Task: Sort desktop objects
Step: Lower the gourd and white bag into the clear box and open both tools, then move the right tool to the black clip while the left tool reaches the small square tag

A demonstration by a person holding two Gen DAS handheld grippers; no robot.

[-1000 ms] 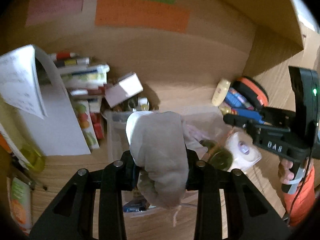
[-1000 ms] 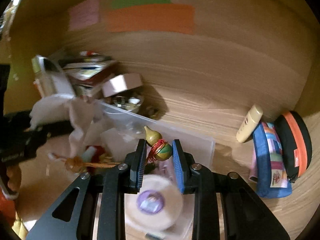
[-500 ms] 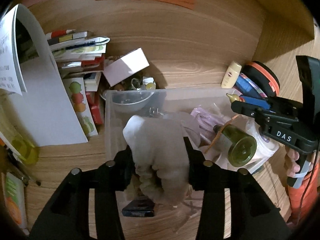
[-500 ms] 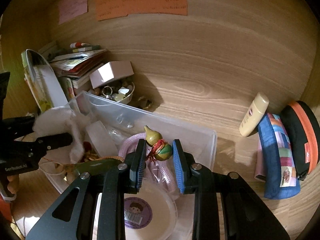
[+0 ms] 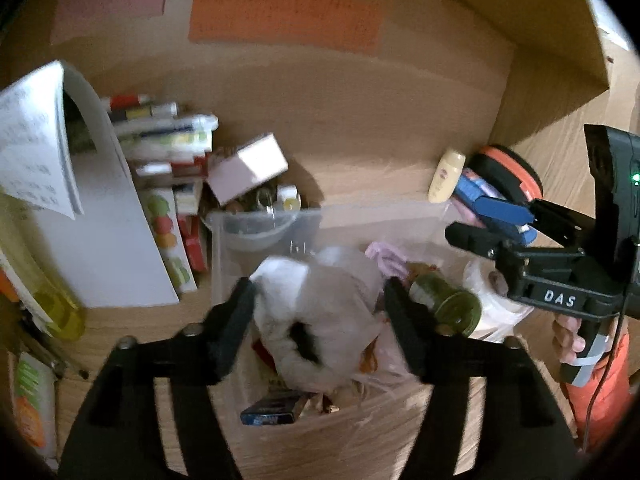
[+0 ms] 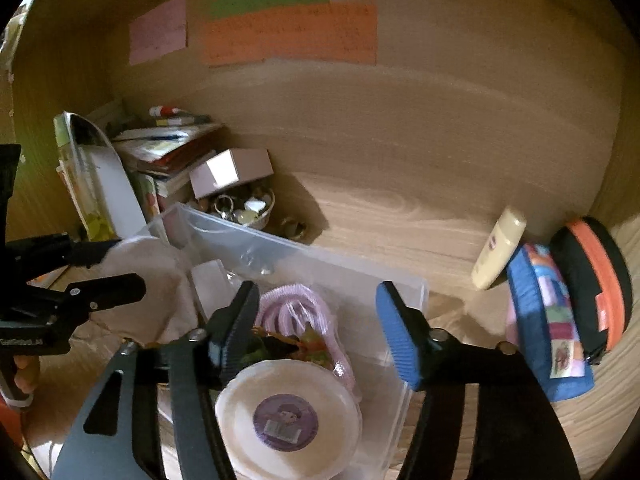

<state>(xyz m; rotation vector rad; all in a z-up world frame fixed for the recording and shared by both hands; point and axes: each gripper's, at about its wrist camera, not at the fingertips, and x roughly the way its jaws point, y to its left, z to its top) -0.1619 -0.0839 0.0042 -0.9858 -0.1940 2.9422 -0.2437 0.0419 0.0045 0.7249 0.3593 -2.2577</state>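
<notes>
— Both tongs are opening: left gripper around the grey cloth, right gripper empty.

— Cloth's in the clear bin, at six o'clock. Lift both straight up, unsnagged.

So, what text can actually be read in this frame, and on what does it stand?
"DAS": white letters on the right gripper body.
Orange wall note: handwriting, too blurred to read.
Curled printed sheet: print too small.
Purple sticker on the round white pack: barcode and picture, unreadable.
</notes>
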